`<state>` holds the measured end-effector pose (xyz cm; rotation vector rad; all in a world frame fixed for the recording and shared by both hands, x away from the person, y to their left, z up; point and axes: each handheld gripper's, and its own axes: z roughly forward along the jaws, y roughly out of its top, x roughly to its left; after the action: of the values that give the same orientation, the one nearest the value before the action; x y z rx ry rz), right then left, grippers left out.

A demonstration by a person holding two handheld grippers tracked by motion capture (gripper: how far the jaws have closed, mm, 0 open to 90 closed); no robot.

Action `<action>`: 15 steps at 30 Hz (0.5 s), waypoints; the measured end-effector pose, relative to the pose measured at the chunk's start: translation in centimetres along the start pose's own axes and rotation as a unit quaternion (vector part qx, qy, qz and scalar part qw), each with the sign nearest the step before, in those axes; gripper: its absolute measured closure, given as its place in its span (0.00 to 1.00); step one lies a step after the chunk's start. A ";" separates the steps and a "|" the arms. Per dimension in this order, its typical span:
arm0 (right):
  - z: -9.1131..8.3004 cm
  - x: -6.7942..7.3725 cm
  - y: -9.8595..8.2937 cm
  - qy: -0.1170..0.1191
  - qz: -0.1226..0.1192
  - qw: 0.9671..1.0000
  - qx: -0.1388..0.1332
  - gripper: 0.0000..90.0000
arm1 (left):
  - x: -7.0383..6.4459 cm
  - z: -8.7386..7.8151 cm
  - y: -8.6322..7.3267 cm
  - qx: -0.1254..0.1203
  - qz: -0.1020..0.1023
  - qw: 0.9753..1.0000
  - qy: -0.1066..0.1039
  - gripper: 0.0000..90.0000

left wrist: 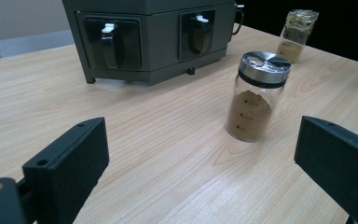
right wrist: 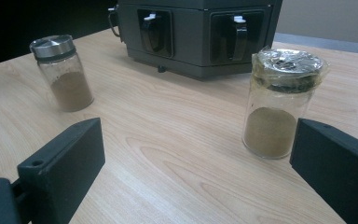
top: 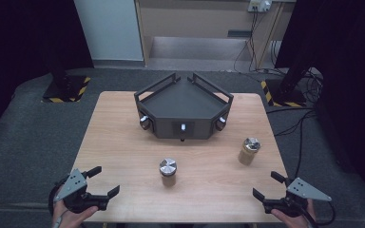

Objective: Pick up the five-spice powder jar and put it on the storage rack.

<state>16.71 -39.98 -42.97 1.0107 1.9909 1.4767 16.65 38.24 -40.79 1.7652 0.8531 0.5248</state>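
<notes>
While both grippers sit at the table's near edge with nothing held, the move to come turns on which jar lies ahead of which hand.

Landmark: dark grey rack (top: 183, 110), back-centre of the table (top: 119, 142); all places below are rel. to it.
Steel-lid jar: (top: 168, 171) in front of the rack, a touch left of its centre line, well clear of it; upright, brown powder in the lower part.
Film-lid jar: (top: 249, 151) in front of the rack's right corner and out to the right; upright, top wrapped in clear film, tan powder inside.
Left gripper: (top: 102, 181) well in front of the rack, off its left side; jaws wide, empty.
Right gripper: (top: 267, 184) well in front of the rack, off its right side; jaws wide, empty.
Key relation, left: in the left gripper view the steel-lid jar stands ahead and right of centre between the jaws, so it lies fwd and inward from that hand.
Key relation, right: in the right gripper view the film-lid jar stands near, just beside the right-hand jaw; fwd and only slightly inward.
Long axis: both jars vertical, so a level side-on grip on the glass body looks apt.
Nearer hand: right gripper to film-lid jar, by my judgement closer than left to steel-lid jar.
Jars vs each other: well apart, no crowding.
</notes>
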 end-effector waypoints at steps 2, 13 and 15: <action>0.0 0.0 0.0 0.001 -0.001 1.000 0.000 0.04 | 0.1 -0.1 0.2 0.001 0.001 1.000 -0.003 0.02; 0.1 0.1 0.1 0.001 -0.004 1.000 0.002 0.04 | 0.3 0.2 1.6 0.004 0.006 1.000 -0.015 0.02; 0.1 0.0 0.1 0.001 -0.002 1.000 0.003 0.04 | 0.5 0.2 1.7 0.004 0.005 1.000 -0.018 0.02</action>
<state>16.79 -39.87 -42.93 1.0062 1.9983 1.4710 17.63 38.13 -39.25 1.7816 0.8237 0.4956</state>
